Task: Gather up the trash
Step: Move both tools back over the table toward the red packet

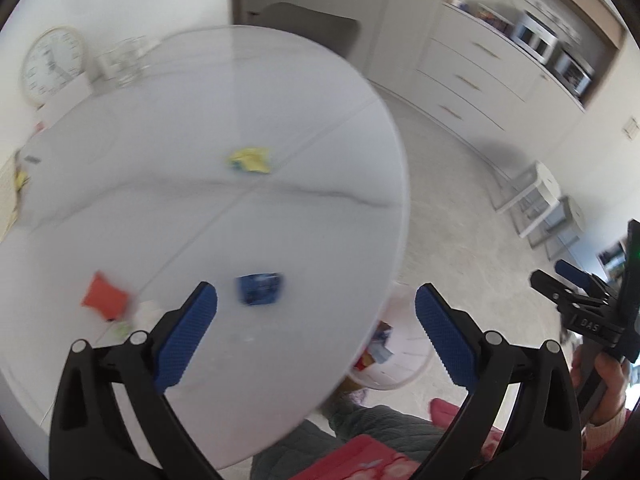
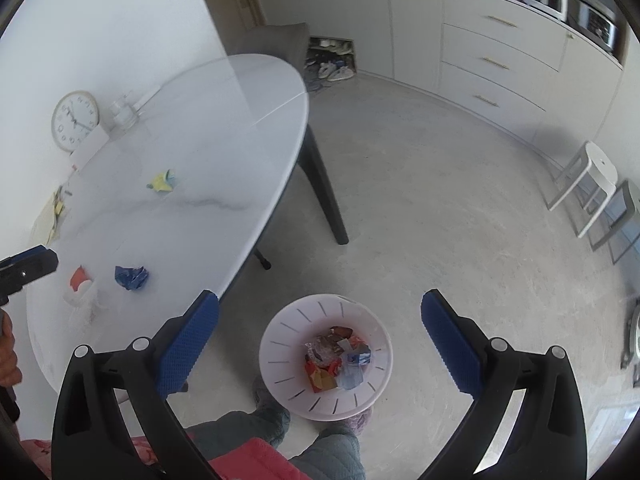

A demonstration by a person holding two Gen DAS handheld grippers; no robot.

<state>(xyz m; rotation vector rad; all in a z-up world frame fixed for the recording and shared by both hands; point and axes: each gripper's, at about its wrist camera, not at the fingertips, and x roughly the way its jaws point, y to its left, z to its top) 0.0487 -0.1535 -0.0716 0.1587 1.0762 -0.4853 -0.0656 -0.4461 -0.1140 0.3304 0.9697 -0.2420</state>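
Left gripper (image 1: 316, 312): tilted steeply down over worktop (image 1: 200, 120), jaws wide apart, nothing between them. Right gripper (image 2: 320, 320): tilted down above white bin (image 2: 280, 340) on floor, jaws wide, empty. Bin holds crumpled wrappers (image 2: 336, 360). On worktop: blue wrapper (image 1: 260, 289) just ahead of left jaws, long axis 3-to-9 o'clock; red wrapper (image 1: 105, 295) at its 9 o'clock; yellow wrapper (image 1: 250, 160) at 12 o'clock, well apart.

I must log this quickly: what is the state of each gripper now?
Left gripper: open, holding nothing.
Right gripper: open, holding nothing.
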